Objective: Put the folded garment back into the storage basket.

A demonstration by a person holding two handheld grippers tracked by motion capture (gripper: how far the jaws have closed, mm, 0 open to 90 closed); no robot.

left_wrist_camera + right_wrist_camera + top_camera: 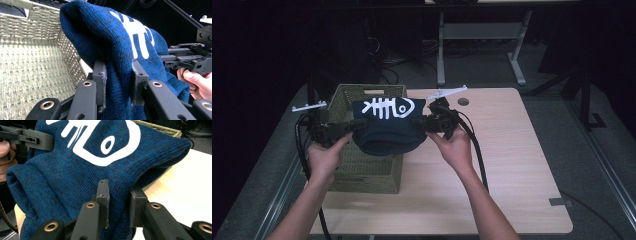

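High view: holding a dark blue sweater (pixel 387 134) up between two tools, above the woven basket (pixel 343 97) standing on the left part of the wooden surface (pixel 512 165). Left tool (pixel 358 125) clamping the sweater's left edge, right tool (pixel 418 123) clamping its right edge, each tool sitting in a hand with a black cable trailing back toward the bottom of the picture. Sweater hanging bunched and sagging in the middle, white fish-bone print (pixel 388 107) facing up near its far edge, lower fold drooping over the basket's open top and near rim. Left gripper view: two black jaws pinching a thick fold of blue knit (pixel 117 62), pads pressing into the cloth on both sides, basket's woven floor and wall (pixel 30 62) lying to the left, other tool and fingers (pixel 197 80) showing at the right edge. Right gripper view: jaws likewise biting a fold of the sweater (pixel 75 185), white print (pixel 112 142) spreading above, pale surface (pixel 185 185) lying to the right, basket rim (pixel 160 128) peeking behind the cloth at top right, other tool (pixel 27 137) gripping the far edge at upper left.
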